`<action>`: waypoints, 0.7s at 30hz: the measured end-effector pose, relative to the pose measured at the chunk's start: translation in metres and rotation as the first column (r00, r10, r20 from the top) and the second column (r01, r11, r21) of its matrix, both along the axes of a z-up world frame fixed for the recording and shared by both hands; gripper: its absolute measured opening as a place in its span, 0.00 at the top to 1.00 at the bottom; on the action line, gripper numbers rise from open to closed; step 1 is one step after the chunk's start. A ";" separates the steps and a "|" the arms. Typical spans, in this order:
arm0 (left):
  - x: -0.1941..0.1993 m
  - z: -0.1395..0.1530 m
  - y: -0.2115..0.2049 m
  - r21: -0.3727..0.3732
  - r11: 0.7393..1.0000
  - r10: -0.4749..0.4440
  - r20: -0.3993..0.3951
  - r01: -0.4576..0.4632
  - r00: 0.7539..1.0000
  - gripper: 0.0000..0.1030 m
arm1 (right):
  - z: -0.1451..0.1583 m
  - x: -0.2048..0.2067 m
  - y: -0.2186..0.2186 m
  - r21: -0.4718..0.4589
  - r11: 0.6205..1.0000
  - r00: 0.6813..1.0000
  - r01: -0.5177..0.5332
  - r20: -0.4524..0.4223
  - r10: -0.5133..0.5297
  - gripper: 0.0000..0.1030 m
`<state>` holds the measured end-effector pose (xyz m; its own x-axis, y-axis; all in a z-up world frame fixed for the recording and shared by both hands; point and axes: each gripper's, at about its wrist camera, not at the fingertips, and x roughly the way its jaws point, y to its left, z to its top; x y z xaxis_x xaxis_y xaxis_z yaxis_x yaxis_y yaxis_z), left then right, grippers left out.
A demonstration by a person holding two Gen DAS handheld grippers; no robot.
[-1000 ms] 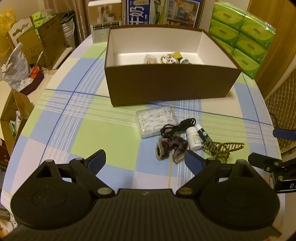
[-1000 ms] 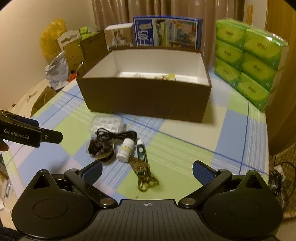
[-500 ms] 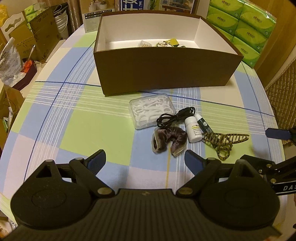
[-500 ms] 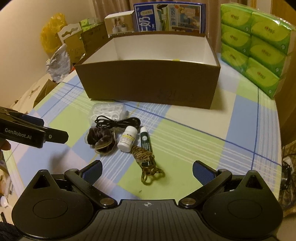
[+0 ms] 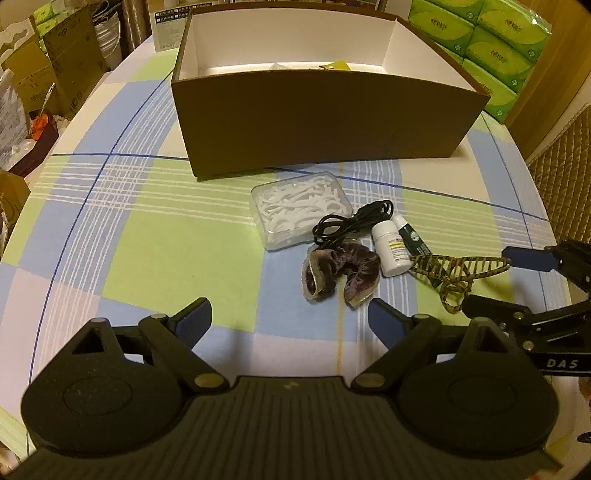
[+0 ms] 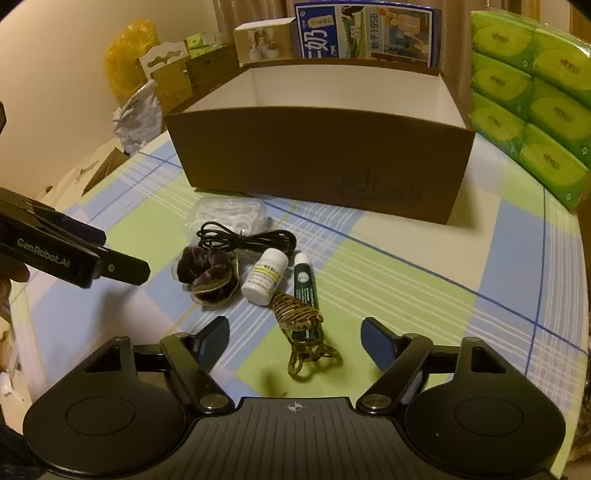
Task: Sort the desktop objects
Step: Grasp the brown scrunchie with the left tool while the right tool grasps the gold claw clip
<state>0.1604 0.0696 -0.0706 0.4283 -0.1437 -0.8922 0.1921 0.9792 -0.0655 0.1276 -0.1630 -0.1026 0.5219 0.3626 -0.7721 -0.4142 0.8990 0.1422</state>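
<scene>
A brown box point(image 5: 325, 122) with a white inside stands at the back of the table, also in the right wrist view point(image 6: 317, 155). In front of it lie a clear case of floss picks point(image 5: 299, 210), a black cable point(image 5: 351, 221), a purple scrunchie point(image 5: 340, 271), a white pill bottle point(image 5: 391, 249), a green tube point(image 5: 412, 240) and a striped hair claw point(image 5: 454, 271). My left gripper point(image 5: 290, 321) is open, just short of the scrunchie. My right gripper point(image 6: 295, 338) is open, its fingers on either side of the hair claw point(image 6: 299, 325).
Green tissue packs point(image 6: 532, 96) are stacked at the right. Cartons point(image 6: 362, 31) stand behind the box. Cardboard boxes and bags point(image 5: 40, 74) sit off the table's left edge. A few small items lie inside the box point(image 5: 332, 66).
Both grippers have moved forward and lower toward the pile of objects. The right gripper has closed in around the hair claw. Both stay open.
</scene>
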 end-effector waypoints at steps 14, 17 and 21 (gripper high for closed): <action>0.007 -0.015 -0.005 -0.002 0.999 -0.033 -0.024 0.033 0.999 0.14 | -0.026 0.008 0.009 -0.043 0.999 0.999 -0.030 0.013 0.031 0.74; 0.007 -0.018 -0.008 -0.006 0.999 -0.050 -0.024 0.050 0.998 0.15 | -0.024 0.004 0.008 -0.051 0.998 0.999 -0.032 0.008 0.032 0.76; 0.006 -0.022 -0.015 -0.016 0.996 -0.091 -0.014 0.091 0.996 0.19 | -0.022 -0.002 0.003 -0.050 0.999 1.000 -0.017 -0.014 0.017 0.76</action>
